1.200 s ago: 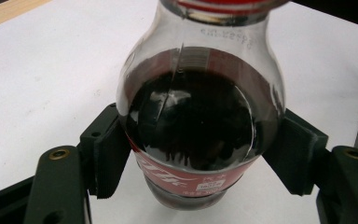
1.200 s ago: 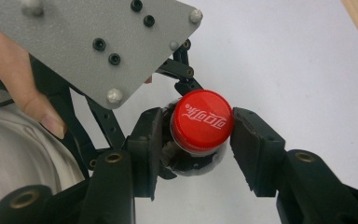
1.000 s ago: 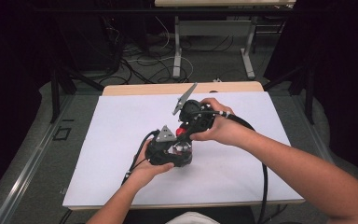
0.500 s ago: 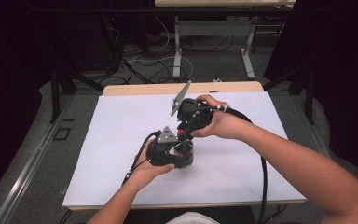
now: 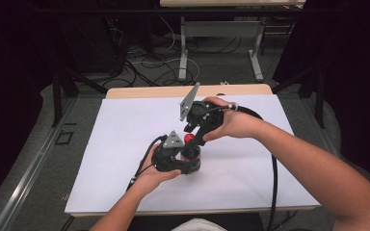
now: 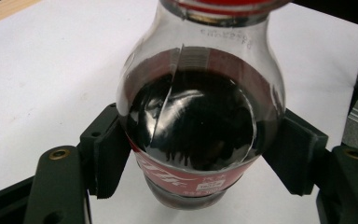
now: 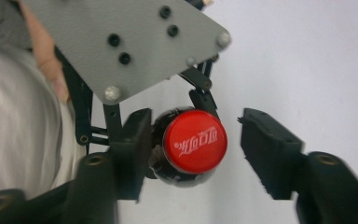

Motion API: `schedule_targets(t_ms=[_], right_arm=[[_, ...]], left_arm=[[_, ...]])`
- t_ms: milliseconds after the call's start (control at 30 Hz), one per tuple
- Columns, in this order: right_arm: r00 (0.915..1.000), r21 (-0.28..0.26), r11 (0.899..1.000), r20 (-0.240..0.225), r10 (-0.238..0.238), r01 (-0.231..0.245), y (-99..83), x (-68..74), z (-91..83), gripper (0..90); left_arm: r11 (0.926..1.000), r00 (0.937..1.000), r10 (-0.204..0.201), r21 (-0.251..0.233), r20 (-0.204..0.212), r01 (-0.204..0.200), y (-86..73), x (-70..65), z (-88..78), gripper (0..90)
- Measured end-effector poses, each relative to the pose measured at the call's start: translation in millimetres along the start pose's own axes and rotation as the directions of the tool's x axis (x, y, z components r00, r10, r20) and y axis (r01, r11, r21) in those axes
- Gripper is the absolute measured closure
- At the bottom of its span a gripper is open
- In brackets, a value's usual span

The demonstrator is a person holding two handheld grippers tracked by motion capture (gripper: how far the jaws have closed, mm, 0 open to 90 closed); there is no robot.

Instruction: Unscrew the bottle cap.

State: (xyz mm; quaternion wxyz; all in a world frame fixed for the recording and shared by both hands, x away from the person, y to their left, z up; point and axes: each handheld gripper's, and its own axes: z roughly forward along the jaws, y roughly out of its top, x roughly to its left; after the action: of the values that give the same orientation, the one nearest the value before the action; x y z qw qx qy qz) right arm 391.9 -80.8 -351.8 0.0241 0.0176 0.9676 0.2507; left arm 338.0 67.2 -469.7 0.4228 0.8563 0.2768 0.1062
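Left tool (image 6: 193,163): jaws clamped on the belly of a small cola bottle (image 6: 200,126), pads pressing the sides at the red label band. Bottle stands upright on the white counter (image 5: 125,144), near its middle, dark liquid inside. Judged purpose: this grip steadies the bottle against twisting while the other hand works the top.

Right tool (image 7: 193,144): poised above the bottle, looking straight down on the red cap (image 7: 195,141). Jaws part open and have just been opening. Cap sits between them; the left-hand pad in this view lies just beside or touching the cap's edge, cannot tell which; the other pad stands clearly apart. No grip on the cap at present. Likely a release between turns of unscrewing.

High view: both tools meet over the bottle, right tool (image 5: 192,137) angled down from above, left tool (image 5: 185,161) low at the counter. Cables trail toward the person.
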Motion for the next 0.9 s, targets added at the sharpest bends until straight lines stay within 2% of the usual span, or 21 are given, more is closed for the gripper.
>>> schedule_targets(t_ms=[100,167,267,333,400,467,500,533,567,733,900], right_arm=[[0.9974,0.001,0.999,0.053,0.048,-0.048,0.9,6.2,-3.5,40.8],[0.9925,0.004,0.996,0.083,0.089,-0.090,1.1,10.7,-4.1,40.8],[0.9735,-0.005,0.984,0.142,0.179,-0.180,1.3,17.6,-2.6,43.9],[0.9636,-0.010,0.976,0.156,0.217,-0.219,1.7,21.1,-1.3,48.8],[0.9580,-0.021,0.971,0.159,0.239,-0.238,3.1,24.1,0.6,50.0],[0.9607,-0.021,0.976,0.172,0.218,-0.218,3.9,23.2,1.7,52.1],[0.9610,-0.021,0.976,0.172,0.217,-0.216,4.0,22.6,1.6,53.8],[0.9591,-0.025,0.974,0.172,0.225,-0.224,4.4,22.2,1.7,54.9],[0.9626,-0.028,0.977,0.166,0.214,-0.212,4.5,20.7,1.7,55.2],[0.9634,-0.025,0.976,0.156,0.218,-0.217,5.9,18.7,4.1,58.5],[0.9712,-0.024,0.980,0.133,0.198,-0.197,6.4,15.6,4.3,60.5]], left_arm=[[0.9999,0.9998,-0.014,-0.009,-0.012,0.014,-0.1,2.6,-1.2,30.0],[0.9997,0.9997,-0.022,-0.011,-0.013,0.021,-0.2,4.0,-1.9,30.0],[0.9999,0.9997,-0.013,-0.001,-0.018,0.013,0.0,5.9,-3.0,30.0],[0.9997,0.9994,-0.023,-0.005,-0.027,0.023,-0.2,5.3,-2.4,30.0],[0.9997,0.9993,-0.024,-0.005,-0.028,0.024,-0.4,4.7,-2.1,30.0],[0.9998,0.9995,-0.021,-0.005,-0.022,0.021,-0.2,4.8,-2.4,30.0],[0.9999,0.9998,-0.011,0.006,-0.015,0.011,0.0,5.4,-3.1,30.0],[0.9998,0.9998,-0.019,0.009,-0.007,0.019,0.0,4.4,-3.2,30.0],[0.9999,0.9998,-0.014,0.001,-0.016,0.014,0.2,3.9,-2.5,30.0],[0.9999,0.9998,-0.011,0.000,-0.018,0.011,0.5,2.2,-1.5,30.0],[0.9999,0.9998,-0.010,-0.002,-0.016,0.010,0.5,1.7,-1.3,30.0]])
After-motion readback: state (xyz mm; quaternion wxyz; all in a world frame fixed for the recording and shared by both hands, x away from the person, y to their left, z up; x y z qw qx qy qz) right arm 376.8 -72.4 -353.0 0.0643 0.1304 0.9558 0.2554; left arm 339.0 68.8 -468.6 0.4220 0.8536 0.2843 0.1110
